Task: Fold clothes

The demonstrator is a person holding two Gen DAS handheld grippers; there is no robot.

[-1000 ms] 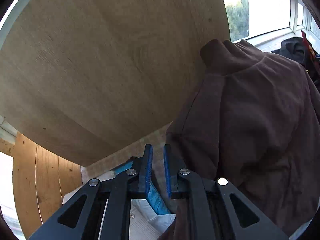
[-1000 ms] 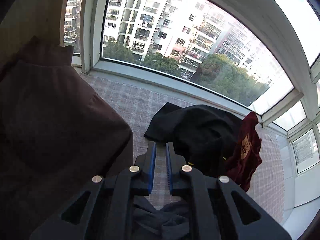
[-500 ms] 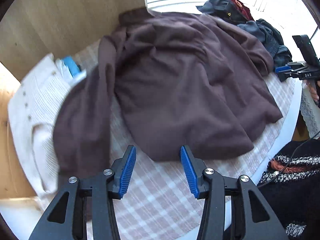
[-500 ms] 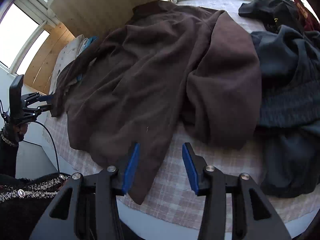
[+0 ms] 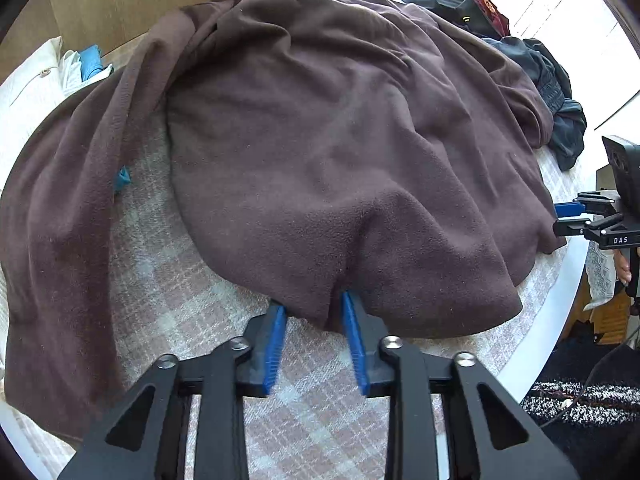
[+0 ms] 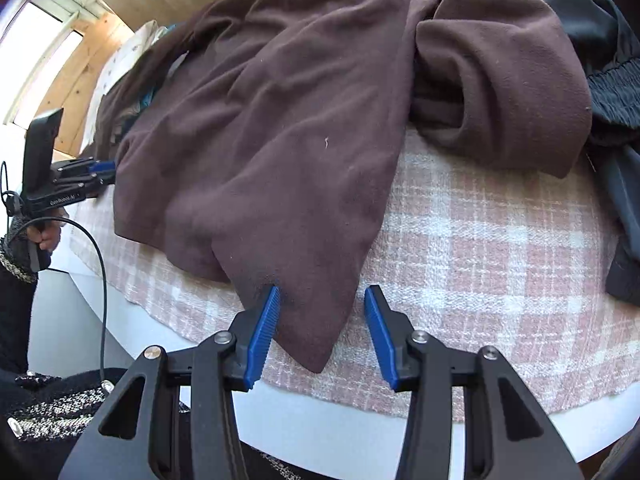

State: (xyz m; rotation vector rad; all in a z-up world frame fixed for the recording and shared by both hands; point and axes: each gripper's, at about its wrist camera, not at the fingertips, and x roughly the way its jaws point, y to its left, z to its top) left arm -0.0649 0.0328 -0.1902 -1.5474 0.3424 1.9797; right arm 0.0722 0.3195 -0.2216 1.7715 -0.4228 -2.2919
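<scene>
A brown fleece garment (image 5: 320,140) lies spread on the plaid-covered table (image 5: 168,288), collar at the far side and hem toward me. My left gripper (image 5: 311,310) is open at the near hem, and a small fold of the hem sits between its blue pads (image 5: 275,334), unpinched. My right gripper (image 6: 322,296) is open too, with a pointed corner of the brown garment (image 6: 304,128) lying between its fingers near the table's front edge. Each gripper shows in the other's view: the right gripper (image 5: 576,216) at the garment's right side, the left gripper (image 6: 94,170) at its left.
A white buttoned garment (image 5: 28,88) and a blue item (image 5: 92,66) lie at the far left under the brown sleeve. Dark navy clothes (image 5: 556,84) and a maroon piece (image 5: 490,8) are piled at the far right. A wooden panel (image 5: 120,0) stands behind; the white table rim (image 6: 340,424) is close.
A second ago both grippers were shut and raised beside the lifted garment. They have since opened and dropped to its near hem, and the left's jaws have narrowed around a fold.
</scene>
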